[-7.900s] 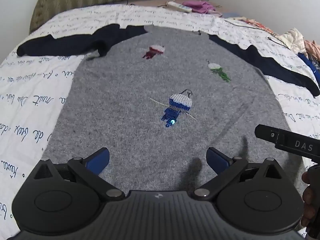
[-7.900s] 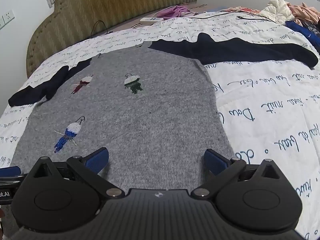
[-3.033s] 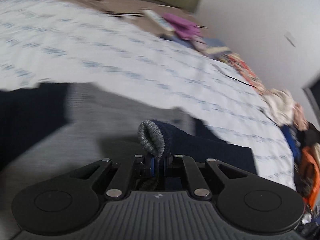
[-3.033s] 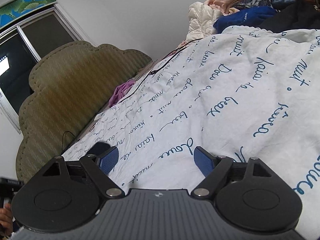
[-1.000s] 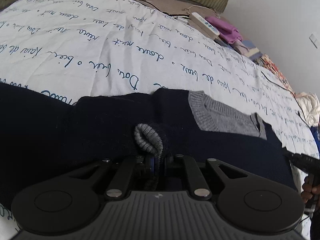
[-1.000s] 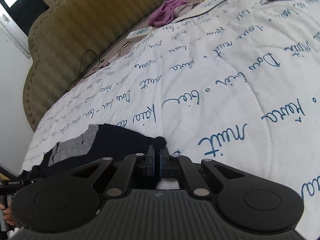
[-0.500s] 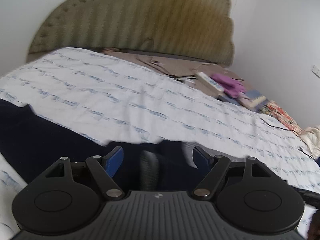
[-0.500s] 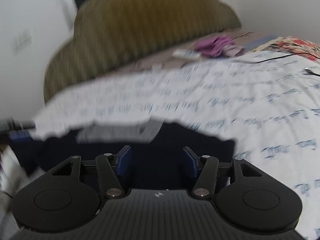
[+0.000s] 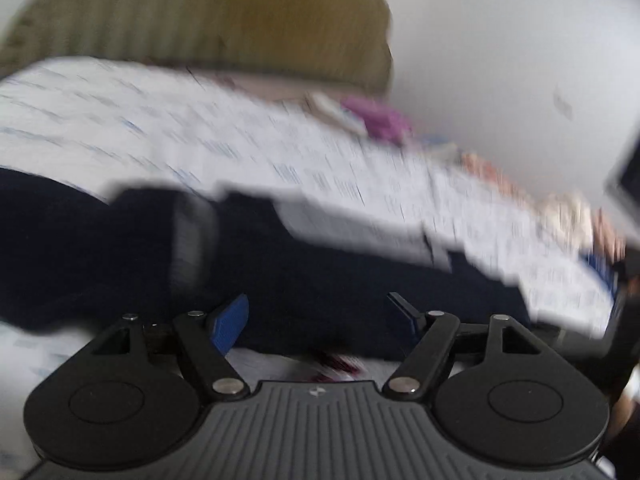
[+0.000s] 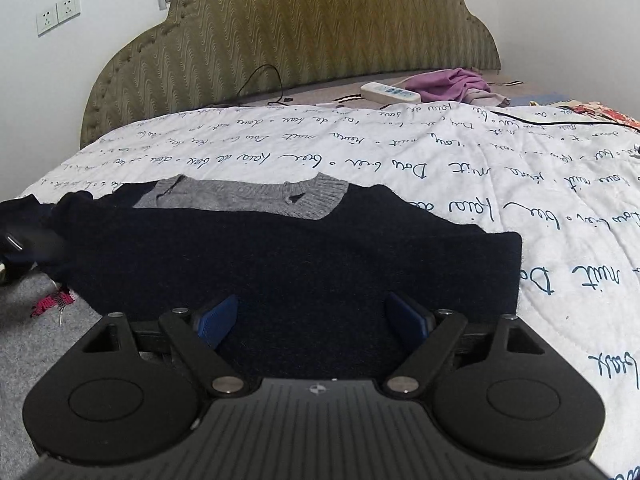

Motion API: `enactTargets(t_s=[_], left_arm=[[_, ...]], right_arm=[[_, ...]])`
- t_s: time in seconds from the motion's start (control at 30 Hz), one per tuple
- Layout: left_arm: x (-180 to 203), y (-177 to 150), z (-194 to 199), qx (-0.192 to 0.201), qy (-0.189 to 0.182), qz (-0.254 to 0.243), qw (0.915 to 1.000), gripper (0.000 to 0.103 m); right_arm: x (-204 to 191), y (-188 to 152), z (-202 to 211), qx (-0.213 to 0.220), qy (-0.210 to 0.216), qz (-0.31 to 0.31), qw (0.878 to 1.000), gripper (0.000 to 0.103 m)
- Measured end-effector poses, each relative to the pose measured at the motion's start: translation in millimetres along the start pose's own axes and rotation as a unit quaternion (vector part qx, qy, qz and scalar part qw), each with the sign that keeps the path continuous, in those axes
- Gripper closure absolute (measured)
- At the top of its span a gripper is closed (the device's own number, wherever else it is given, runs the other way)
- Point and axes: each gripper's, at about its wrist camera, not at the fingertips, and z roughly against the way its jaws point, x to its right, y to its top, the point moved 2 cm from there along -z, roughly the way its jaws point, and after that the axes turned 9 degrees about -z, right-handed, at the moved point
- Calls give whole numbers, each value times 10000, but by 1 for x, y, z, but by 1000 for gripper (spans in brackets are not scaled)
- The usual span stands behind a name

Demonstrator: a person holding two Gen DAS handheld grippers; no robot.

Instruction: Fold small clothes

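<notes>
A small grey sweater [image 10: 36,344] with navy sleeves lies on the bed. Both navy sleeves [image 10: 288,256] are folded across its chest, below the grey collar [image 10: 248,196]. A red sequin figure [image 10: 52,300] shows on the grey body at the left. My right gripper [image 10: 312,320] is open and empty just above the folded sleeves. My left gripper [image 9: 320,316] is open and empty over the navy sleeve [image 9: 300,272]; a grey cuff [image 9: 192,236] lies ahead of it. The left wrist view is blurred by motion.
The white quilt with blue script [image 10: 400,152] covers the bed. An olive headboard [image 10: 304,36] stands behind it. A white power strip [image 10: 390,92] and a purple cloth [image 10: 452,84] lie near the headboard. Piled clothes [image 9: 580,216] sit at the right edge.
Both grippers let go of the sleeve cuffs and opened after laying the sleeves across the chest. They have since pulled back a little; the left one is still swinging.
</notes>
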Motion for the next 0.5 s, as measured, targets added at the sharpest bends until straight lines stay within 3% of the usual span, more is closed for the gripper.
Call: enactTargets(t_s=[0.07, 0.13, 0.2, 0.23, 0.33, 0.43, 0.5], left_arm=[[-37, 5, 32, 628, 458, 486, 9958, 26], [-93, 13, 62, 1057, 1065, 1328, 9797, 24], [-155, 16, 85, 1269, 1519, 2464, 9487, 24], [-188, 13, 94, 1322, 1612, 3158, 9256, 24], [-255, 5, 104, 1431, 1530, 4311, 8776, 24], [-283, 5, 101, 1485, 1569, 4651, 8585, 24], [-292, 5, 95, 1409, 1484, 4695, 8589, 24]], right_arm=[[0, -1, 0, 12, -16, -4, 10000, 20], [0, -1, 0, 18, -9, -30, 10000, 20], [2, 0, 0, 23, 12, -68, 10000, 19], [2, 0, 0, 26, 23, -85, 10000, 19], [3, 0, 0, 30, 47, -124, 9999, 19], [3, 0, 0, 34, 39, -125, 9999, 18], [3, 0, 0, 37, 35, -130, 9999, 18]])
